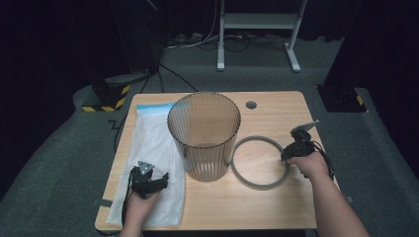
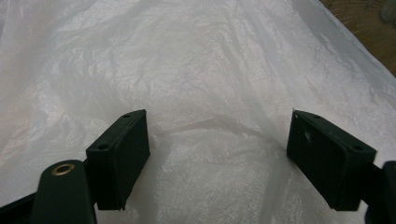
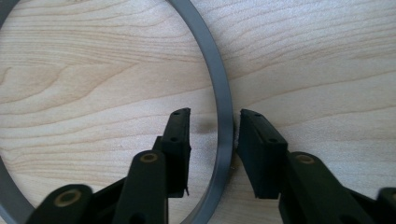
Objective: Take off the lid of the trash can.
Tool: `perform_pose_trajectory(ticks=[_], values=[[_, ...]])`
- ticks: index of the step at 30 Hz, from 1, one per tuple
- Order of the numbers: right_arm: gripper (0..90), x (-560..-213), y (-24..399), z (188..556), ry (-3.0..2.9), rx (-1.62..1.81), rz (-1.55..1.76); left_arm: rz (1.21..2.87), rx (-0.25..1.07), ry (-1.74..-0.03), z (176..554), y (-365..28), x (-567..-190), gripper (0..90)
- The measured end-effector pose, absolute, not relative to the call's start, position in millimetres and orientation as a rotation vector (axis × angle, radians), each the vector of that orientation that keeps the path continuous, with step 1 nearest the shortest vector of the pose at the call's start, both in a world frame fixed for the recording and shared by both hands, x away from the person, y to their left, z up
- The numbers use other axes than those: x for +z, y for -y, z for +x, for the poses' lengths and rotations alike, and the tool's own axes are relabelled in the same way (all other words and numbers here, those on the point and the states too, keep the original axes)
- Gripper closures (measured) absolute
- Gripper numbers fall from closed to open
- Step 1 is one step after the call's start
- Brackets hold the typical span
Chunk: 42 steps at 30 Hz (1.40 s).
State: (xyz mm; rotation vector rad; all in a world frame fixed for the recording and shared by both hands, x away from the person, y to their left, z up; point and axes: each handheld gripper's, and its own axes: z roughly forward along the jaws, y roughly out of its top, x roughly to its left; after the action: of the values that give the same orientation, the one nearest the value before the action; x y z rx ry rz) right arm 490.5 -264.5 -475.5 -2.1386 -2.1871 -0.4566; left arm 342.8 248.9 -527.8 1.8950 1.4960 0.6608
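Note:
A grey ring [image 1: 259, 186] lies flat on the wooden table [image 1: 276, 106], right of a tall ribbed translucent bin [image 1: 203, 133]. My right gripper [image 1: 286, 154] sits at the ring's right edge. In the right gripper view the jaws [image 3: 215, 113] straddle the ring's band [image 3: 205, 42]: the right pad is close against it and a gap shows beside the left pad, so the gripper is open. A white plastic bag [image 1: 153, 143] lies flat left of the bin. My left gripper [image 1: 157, 180] rests over its near part, open wide [image 2: 217, 140] above the crinkled film [image 2: 205, 70].
The bag's far end has a blue strip [image 1: 153, 107]. A round cable hole [image 1: 251, 104] is in the table's far edge. Beyond the table are grey carpet, a white desk frame [image 1: 257, 29] and cables on the floor.

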Motion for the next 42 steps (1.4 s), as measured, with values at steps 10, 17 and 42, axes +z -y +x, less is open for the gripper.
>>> perform_pose_trajectory(ticks=[10,17,42], values=[[52.7,-478,262,450,2.531,-0.77,-2.124,1.881,0.671,-1.523,342,-246,-527,22.0],[47.9,-496,263,417,2.599,-1.122,-2.049,1.854,0.679,-1.591,338,-242,-525,23.3],[46.0,-509,274,389,2.697,-1.447,-1.91,1.901,0.723,-1.576,368,-258,-483,20.4]])
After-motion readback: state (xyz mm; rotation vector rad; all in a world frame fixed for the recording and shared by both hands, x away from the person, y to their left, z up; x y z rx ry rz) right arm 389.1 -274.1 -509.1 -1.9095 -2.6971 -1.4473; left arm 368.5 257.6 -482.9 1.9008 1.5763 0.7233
